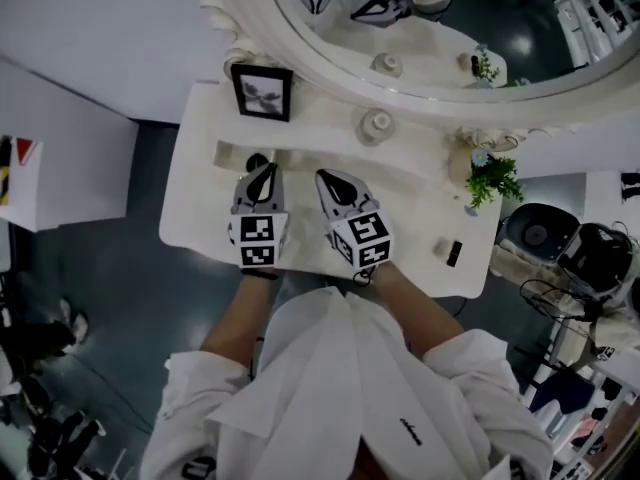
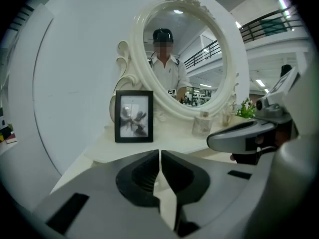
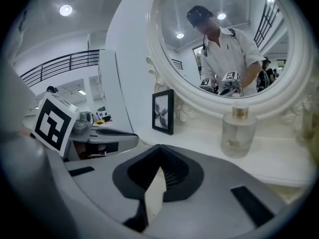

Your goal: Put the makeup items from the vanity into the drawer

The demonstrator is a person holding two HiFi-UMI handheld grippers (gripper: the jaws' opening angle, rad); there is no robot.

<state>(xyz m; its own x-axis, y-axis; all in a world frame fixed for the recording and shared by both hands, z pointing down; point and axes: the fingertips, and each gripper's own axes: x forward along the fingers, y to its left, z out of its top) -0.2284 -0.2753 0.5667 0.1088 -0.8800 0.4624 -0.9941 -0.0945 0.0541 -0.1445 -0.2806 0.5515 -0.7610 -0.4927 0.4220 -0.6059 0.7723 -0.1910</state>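
Observation:
My left gripper (image 1: pixel 265 172) hovers over the front of the white vanity top (image 1: pixel 200 208), jaws shut and nothing between them (image 2: pixel 159 152). Right beside it, my right gripper (image 1: pixel 326 179) is also shut and empty (image 3: pixel 159 149). A small black makeup item (image 1: pixel 453 253) lies near the vanity's front right, well clear of both grippers. A clear glass bottle (image 1: pixel 377 125) stands on the raised back ledge ahead of the right gripper (image 3: pixel 238 132). Something small and dark (image 1: pixel 257 160) shows just past the left gripper's tip; I cannot tell what it is. No open drawer shows.
A black picture frame (image 1: pixel 262 91) leans at the back left (image 2: pixel 133 116). The big oval mirror (image 1: pixel 420 38) rises behind the ledge. A small green plant (image 1: pixel 492 178) stands at the back right. Floor drops away left of the vanity; clutter lies at the right.

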